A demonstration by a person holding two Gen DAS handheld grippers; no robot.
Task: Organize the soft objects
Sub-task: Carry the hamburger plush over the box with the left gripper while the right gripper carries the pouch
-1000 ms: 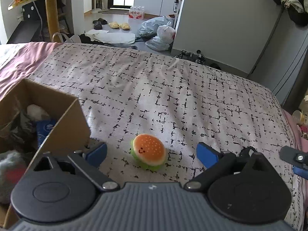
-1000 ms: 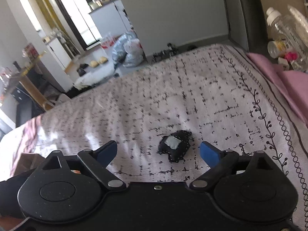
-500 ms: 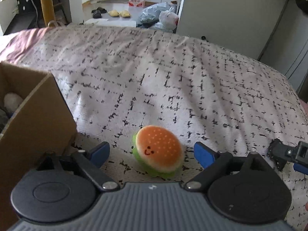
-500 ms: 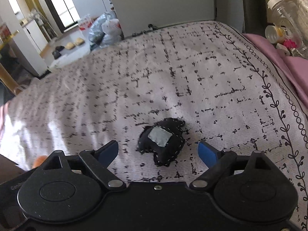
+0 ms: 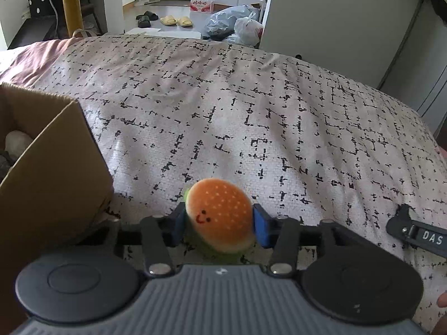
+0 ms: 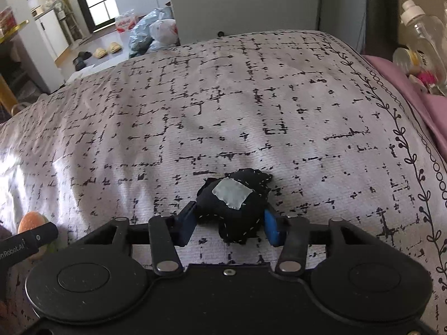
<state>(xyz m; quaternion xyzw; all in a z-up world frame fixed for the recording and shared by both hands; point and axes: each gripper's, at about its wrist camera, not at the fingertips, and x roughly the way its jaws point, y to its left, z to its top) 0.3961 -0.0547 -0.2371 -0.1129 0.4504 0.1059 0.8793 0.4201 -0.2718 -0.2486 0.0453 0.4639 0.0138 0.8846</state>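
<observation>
A small burger plush [image 5: 220, 217] with an orange bun and a smiling face lies on the patterned bedspread [image 5: 251, 106]. My left gripper [image 5: 220, 224] has its blue pads against both sides of the burger, and its jaws are closing. In the right wrist view a black stuffed toy [image 6: 237, 212] with a grey patch and white stitching lies on the same bedspread. My right gripper [image 6: 230, 223] is closing on the toy, its pads touching the left and right flanks. The burger plush [image 6: 30, 220] also shows at the far left of that view.
An open cardboard box [image 5: 50, 173] with soft things inside stands just left of the left gripper. A pink sheet [image 6: 413, 95] and plastic bottles [image 6: 419, 36] border the bed's right side. Beyond the bed's far edge are bags and slippers on the floor.
Both grippers came down over their objects and their jaws swung in from wide open to touch the burger plush and the black toy.
</observation>
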